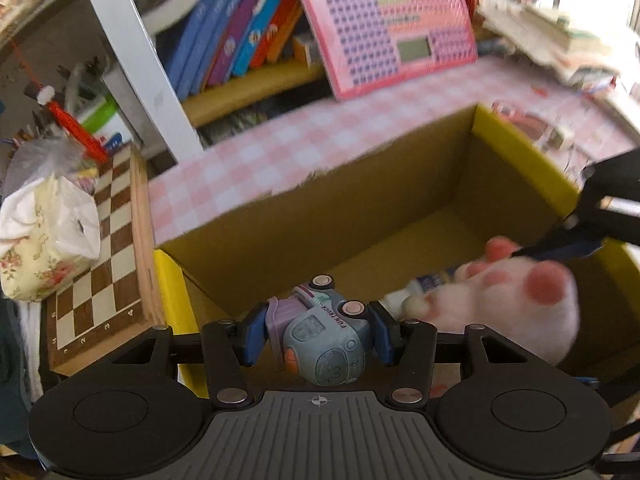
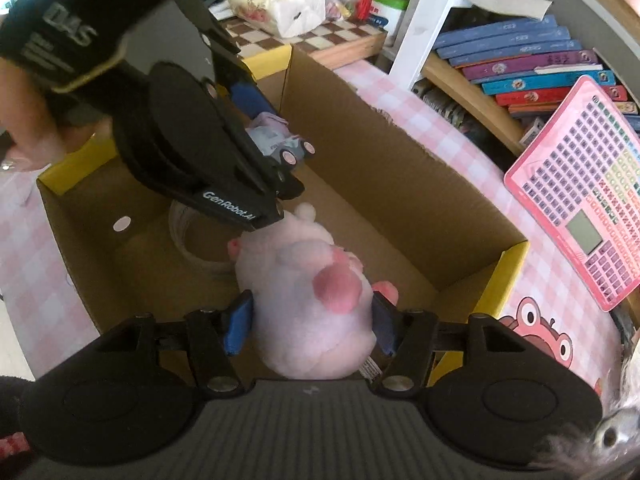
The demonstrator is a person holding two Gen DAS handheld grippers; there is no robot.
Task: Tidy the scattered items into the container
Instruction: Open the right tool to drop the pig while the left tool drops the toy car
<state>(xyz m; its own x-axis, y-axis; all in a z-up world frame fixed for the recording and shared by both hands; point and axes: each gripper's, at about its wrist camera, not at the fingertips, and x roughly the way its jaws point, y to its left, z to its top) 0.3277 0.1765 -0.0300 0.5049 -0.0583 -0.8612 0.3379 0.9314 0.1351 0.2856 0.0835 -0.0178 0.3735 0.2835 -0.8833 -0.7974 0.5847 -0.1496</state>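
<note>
Fingers first: my left gripper [image 1: 316, 334] has its blue fingers [image 1: 252, 336] clamped on a little toy car [image 1: 320, 340], pads pressed against both sides, nose pointing down toward the box. On the right gripper [image 2: 308, 326] the fingers [image 2: 237, 326] sit either side of a pink plush paw [image 2: 308, 300]. The pads look like they're touching the fur, but it's so squashy I can't tell if they're really squeezing or just cradling it.

Both toys are hanging over the open cardboard box [image 1: 400, 184], which fills the middle of both views and sits on the pink checked desk [image 1: 320, 132]. In the right wrist view the car is up at centre left, over the far end of the box, while the paw hangs low in the middle, down inside the walls. I'd guess it's done like that so each toy gets its own spot and the grippers don't knock each other.

Bottom of the box looks mostly bare. There's something pale and round under the left gripper, but it's too blurry to name.

Around the edges: a chessboard [image 1: 100, 256] with a tissue pack [image 1: 44, 236] on it at the left of the left view, and a pink keyboard toy [image 1: 384, 24] leaning on the books at the top.

Looks to me like the drop-off is next.
</note>
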